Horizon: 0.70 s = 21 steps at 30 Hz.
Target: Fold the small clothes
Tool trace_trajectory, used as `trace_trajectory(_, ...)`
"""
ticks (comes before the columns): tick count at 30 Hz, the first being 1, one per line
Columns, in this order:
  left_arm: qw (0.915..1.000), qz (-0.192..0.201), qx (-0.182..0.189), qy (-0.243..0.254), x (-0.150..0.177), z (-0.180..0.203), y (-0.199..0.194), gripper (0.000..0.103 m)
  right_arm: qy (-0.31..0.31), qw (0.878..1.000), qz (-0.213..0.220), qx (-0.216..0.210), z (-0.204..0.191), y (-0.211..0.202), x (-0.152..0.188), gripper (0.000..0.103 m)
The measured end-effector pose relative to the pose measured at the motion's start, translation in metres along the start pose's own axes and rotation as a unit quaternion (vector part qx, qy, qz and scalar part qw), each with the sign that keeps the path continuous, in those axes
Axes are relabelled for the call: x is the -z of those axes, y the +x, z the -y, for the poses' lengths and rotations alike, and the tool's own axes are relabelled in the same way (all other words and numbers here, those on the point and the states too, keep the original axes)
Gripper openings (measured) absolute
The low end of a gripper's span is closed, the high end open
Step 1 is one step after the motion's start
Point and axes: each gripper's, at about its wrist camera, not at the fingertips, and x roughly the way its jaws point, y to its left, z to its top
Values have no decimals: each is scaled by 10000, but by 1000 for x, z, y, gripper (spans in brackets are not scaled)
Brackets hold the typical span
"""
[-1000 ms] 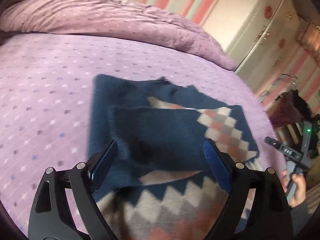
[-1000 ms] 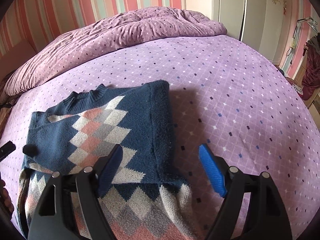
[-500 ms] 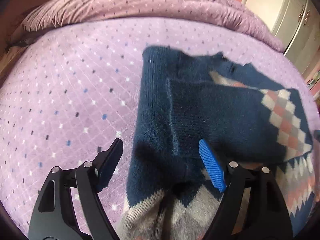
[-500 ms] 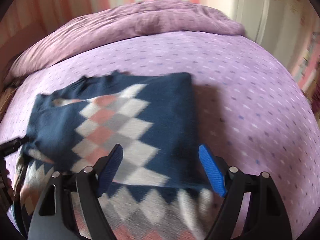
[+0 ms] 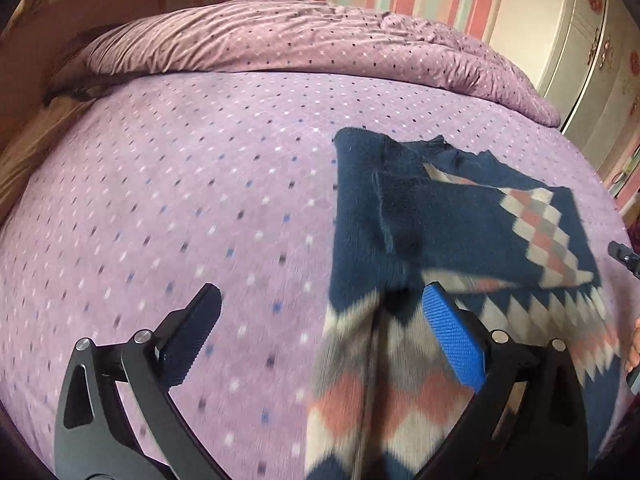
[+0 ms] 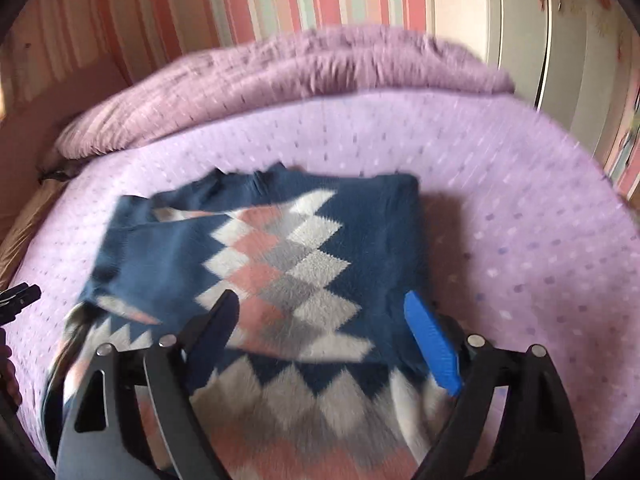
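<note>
A small navy sweater (image 5: 460,236) with a pink, grey and white diamond pattern lies flat on the purple bed, both sleeves folded in over its body. It also shows in the right wrist view (image 6: 304,256). My left gripper (image 5: 320,316) is open and empty, above the sweater's left lower edge, its right finger over the knit. My right gripper (image 6: 320,314) is open and empty, above the sweater's lower middle. The other gripper's tip shows at the right edge of the left wrist view (image 5: 624,258) and at the left edge of the right wrist view (image 6: 20,298).
The bed has a purple dotted cover (image 5: 180,208). A bunched purple duvet (image 5: 280,44) lies along its far side. A white wardrobe (image 5: 580,48) stands at the right, against a striped wall (image 6: 280,4). A wooden bed edge (image 5: 16,152) is at left.
My left gripper has swung left, so the sweater now sits to its right. My right gripper has moved in over the sweater's middle. The sweater has not moved.
</note>
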Motion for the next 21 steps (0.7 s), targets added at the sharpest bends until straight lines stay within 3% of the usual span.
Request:
trace_trajectory(5,9999,-45,114,113,55,-9,-42,100,-335,9986,-98,407,-5,-56,49,86)
trace_trajectory(9,9996,-138,8,234,118,-13,-65,100,-665,9953,-256,651,-12,-89,96,86)
trace_trajectory(13,9989,-430,24,181,173,-21,-69,100,-1049,9883,-204,1089,-27,-124,149,96)
trace_trajectory(16,9976,-658,215,53,211,-25,-72,100,-1019,9883,-237,1109,-28,-135,171,96)
trace_trajectory(21,9964,-630,556,-71,241,-23,-82,100,-703,9903,-402,1133,-17,-138,195,96)
